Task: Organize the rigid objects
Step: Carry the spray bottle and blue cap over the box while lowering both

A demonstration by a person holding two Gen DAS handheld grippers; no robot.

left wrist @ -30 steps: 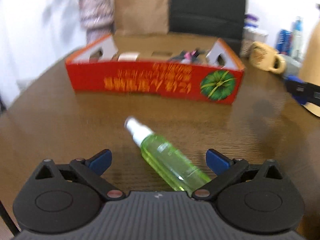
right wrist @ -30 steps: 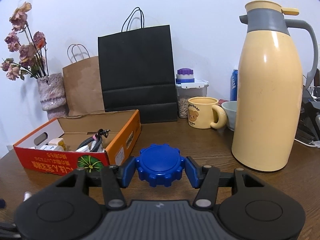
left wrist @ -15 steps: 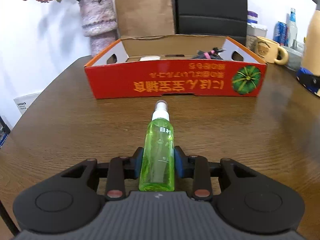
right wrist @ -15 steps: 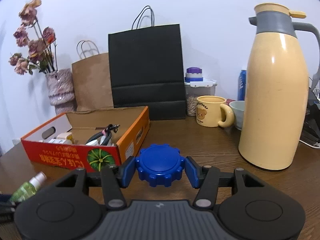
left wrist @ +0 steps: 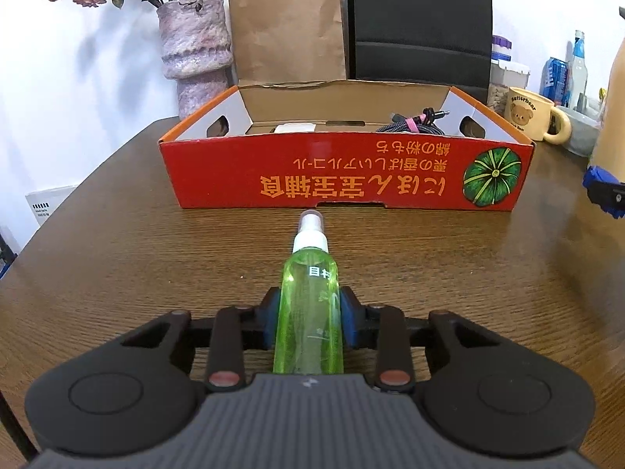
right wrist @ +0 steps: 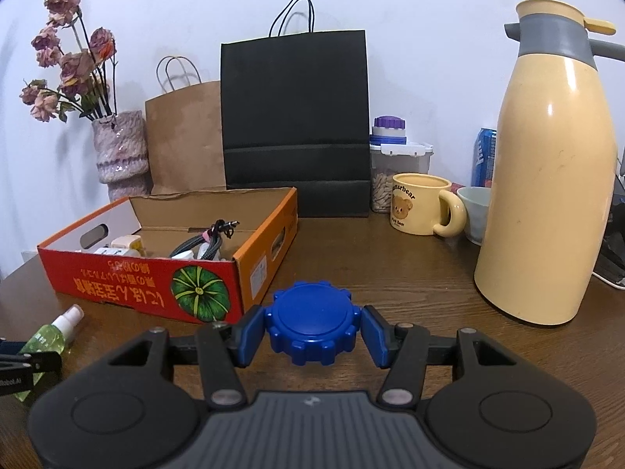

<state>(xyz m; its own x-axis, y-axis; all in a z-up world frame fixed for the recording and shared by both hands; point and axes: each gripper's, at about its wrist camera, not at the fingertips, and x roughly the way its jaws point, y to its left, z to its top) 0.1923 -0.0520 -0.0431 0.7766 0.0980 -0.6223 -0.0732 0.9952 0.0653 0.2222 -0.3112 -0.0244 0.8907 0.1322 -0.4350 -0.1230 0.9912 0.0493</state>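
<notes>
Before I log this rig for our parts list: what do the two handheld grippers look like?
Both match. The left gripper and right gripper have a dark grey ribbed body with a small pale logo, two black rounded housings with disc insets, black linkage arms on silvery or reddish pivot pins, and blue jaws. No cables, hands or sleeves show.

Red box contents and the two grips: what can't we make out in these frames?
- Red box floor: left wrist view, near wall hides it; only the cable bundle top shows.
- White items in the box: right wrist view, too small to identify.
- Green spray bottle base: left wrist view, hidden behind the left tongs body.
- Blue knobbed lid underside: right wrist view, faces away.
</notes>
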